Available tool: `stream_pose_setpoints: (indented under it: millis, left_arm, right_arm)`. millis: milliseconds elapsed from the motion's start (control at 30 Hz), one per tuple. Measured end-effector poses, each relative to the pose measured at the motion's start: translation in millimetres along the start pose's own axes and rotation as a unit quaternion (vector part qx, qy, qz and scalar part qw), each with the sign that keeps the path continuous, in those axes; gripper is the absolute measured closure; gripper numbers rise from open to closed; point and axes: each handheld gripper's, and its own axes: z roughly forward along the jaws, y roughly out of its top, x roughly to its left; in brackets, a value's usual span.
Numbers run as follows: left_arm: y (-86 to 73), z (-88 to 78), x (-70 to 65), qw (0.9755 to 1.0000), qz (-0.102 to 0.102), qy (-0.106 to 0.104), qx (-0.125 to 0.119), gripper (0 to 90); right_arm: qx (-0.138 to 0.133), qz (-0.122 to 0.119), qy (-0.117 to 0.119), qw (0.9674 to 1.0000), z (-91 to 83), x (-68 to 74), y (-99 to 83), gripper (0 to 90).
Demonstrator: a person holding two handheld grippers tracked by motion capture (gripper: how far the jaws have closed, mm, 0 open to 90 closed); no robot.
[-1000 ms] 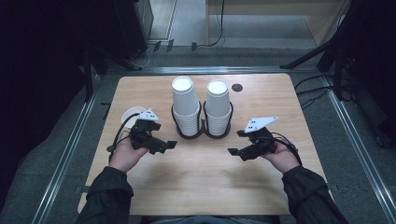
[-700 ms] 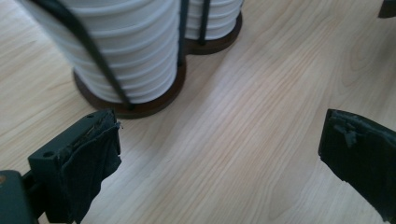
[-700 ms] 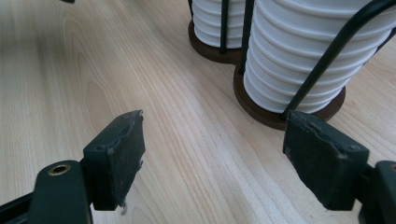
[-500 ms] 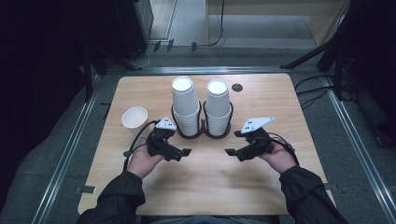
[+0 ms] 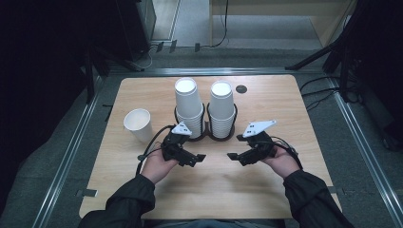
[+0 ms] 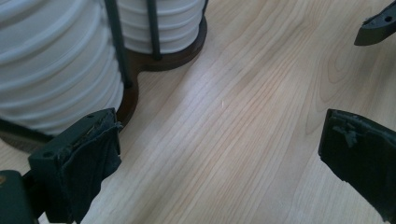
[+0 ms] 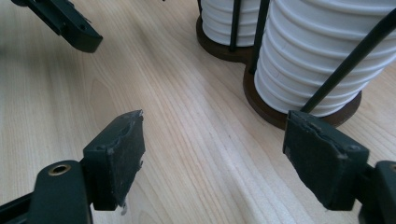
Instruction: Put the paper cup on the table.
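Observation:
Two tall stacks of white paper cups (image 5: 189, 105) (image 5: 222, 108) stand in a dark two-ring holder (image 5: 207, 135) at the middle of the wooden table (image 5: 266, 99). One single white cup (image 5: 138, 124) stands upright to the left. My left gripper (image 5: 196, 158) lies low in front of the left stack, pointing right, open and empty (image 6: 219, 156). The left stack (image 6: 51, 70) is close beside its left jaw. My right gripper (image 5: 235, 156) faces it from the right, open and empty (image 7: 217, 158), with the right stack (image 7: 322, 51) just ahead.
The holder's brown base (image 6: 180, 53) sits on the wood between both grippers' views. The other gripper's jaw tip shows far off in each gripper view (image 6: 378, 25) (image 7: 65, 23). A small dark round hole (image 5: 241, 88) marks the table's back right. Metal rails (image 5: 71, 147) edge the table.
My left gripper has moved right and slightly down, away from the single cup to the front of the left stack. The single cup now stands fully uncovered. The right gripper has stayed put.

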Motion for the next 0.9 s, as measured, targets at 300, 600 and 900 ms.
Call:
stream_pose_setpoints:
  millis: [300, 600, 900]
  left_arm:
    - [4.0, 2.3, -3.0, 0.9998, 0.009, -0.014, -0.014, 0.0]
    - [3.4, 2.3, -3.9, 0.9998, 0.009, -0.016, -0.013, 0.0]
    - [4.0, 2.4, -2.1, 0.9997, 0.011, -0.022, -0.007, 0.0]
  right_arm:
    - [-0.003, -0.007, -0.002, 1.0, -1.6, 5.5, 0.5, 20.9]
    - [-0.001, -0.004, -0.001, 1.0, -0.6, 3.3, -0.4, 20.9]
    - [-0.001, -0.004, 0.001, 1.0, -1.2, 3.1, -0.9, 20.9]
